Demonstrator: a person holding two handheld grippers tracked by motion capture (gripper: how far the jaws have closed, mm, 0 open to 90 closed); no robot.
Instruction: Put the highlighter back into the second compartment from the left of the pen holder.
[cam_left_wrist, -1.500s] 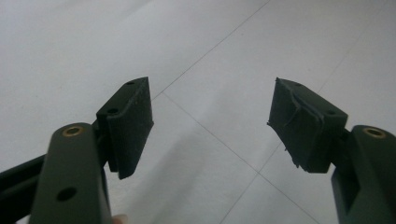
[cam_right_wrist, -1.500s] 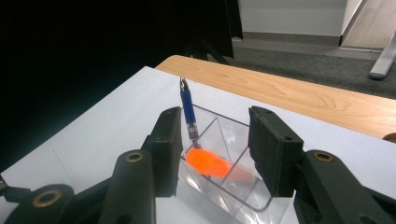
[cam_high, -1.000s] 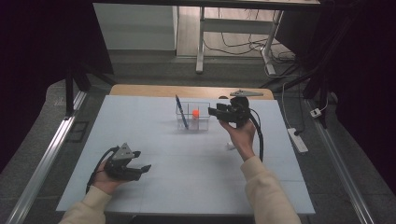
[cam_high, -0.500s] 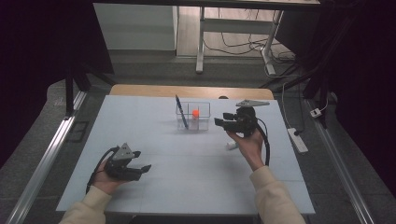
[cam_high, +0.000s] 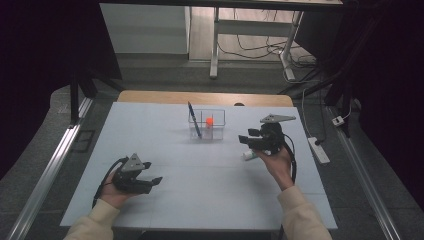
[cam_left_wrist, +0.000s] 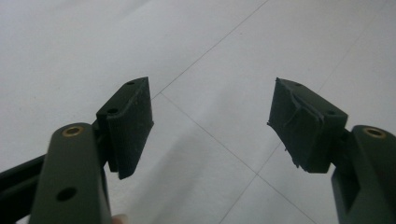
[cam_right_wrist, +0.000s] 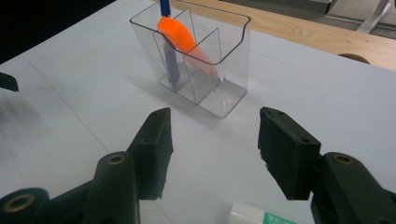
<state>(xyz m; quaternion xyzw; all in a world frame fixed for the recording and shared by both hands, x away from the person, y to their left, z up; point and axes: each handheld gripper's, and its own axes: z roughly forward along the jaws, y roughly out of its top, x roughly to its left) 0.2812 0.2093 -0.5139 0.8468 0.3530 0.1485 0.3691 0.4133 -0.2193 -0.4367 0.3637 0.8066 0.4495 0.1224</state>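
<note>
The right claw is held above the white table in the person's right hand, its jaws standing well apart with nothing between them. Ahead of this claw, beyond a strip of bare table, stands a clear plastic organiser box with inner dividers. In one compartment a blue pen leans against the wall; its upper end is cut off by the top edge of the right gripper view. An orange-capped marker leans in the box beside the pen; which compartment its lower end sits in cannot be told through the transparent walls. Just below and beside the right claw lies a small white tube-shaped object on the table. In the right gripper view its end shows a green band with tiny print, too small to read, and the rest is cut off by the bottom edge.

The left claw is held low over the table in the person's left hand, jaws likewise wide apart and empty. Only bare white surface with thin ruled lines lies ahead of it. One pad of this claw shows torn, ragged facing material.

Open surface lies on all sides of both claws. Beyond the organiser box, the far edge of the white table meets a strip of light wood.
</note>
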